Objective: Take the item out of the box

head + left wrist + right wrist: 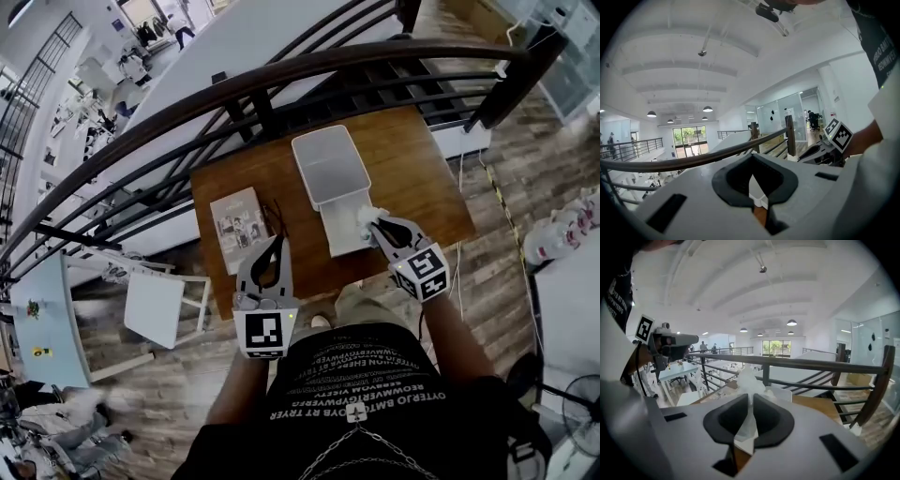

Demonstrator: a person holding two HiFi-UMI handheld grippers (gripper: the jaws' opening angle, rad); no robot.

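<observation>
On the brown table (417,173) stands a white box (330,167), with a second white part (343,232) lying just in front of it. My right gripper (377,226) hangs above that front part's right edge, shut on a crumpled white plastic-wrapped item (366,216). In the right gripper view the item (748,379) sticks up from between the jaws of the right gripper (750,399), with the box (782,393) behind it. My left gripper (277,243) is over the table's near edge, left of the box. Its jaws meet at the tips with nothing between them (751,162).
A printed booklet (239,229) lies on the table's left side beside a thin black cable (275,216). A dark curved railing (281,77) runs just behind the table. A lower floor with white furniture (155,309) lies to the left.
</observation>
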